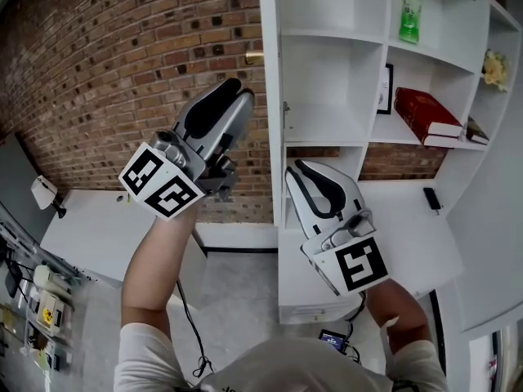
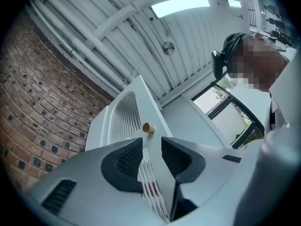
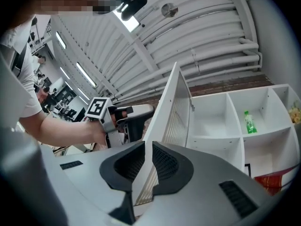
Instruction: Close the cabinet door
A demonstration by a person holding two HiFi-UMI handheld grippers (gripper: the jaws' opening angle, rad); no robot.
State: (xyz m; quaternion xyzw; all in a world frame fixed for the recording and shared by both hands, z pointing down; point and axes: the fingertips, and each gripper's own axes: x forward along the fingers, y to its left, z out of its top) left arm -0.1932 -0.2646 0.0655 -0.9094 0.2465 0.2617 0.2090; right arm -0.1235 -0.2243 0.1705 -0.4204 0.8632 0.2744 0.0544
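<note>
Two claws flank the open cabinet door [image 1: 270, 72], which juts out from the white cabinet [image 1: 384, 43] edge-on to the head view. Its long axis is upright and its free edge points toward the person. The left claw [image 1: 233, 92] sits on the outer face near the brass knob [image 1: 253, 57], jaws spread a little. The right claw [image 1: 306, 170] is lower, on the shelf side, its jaws parted by a narrow gap. Neither appears to pinch the panel, though contact is hard to judge. This placement suggests the left claw is set to push the door shut.
</note>
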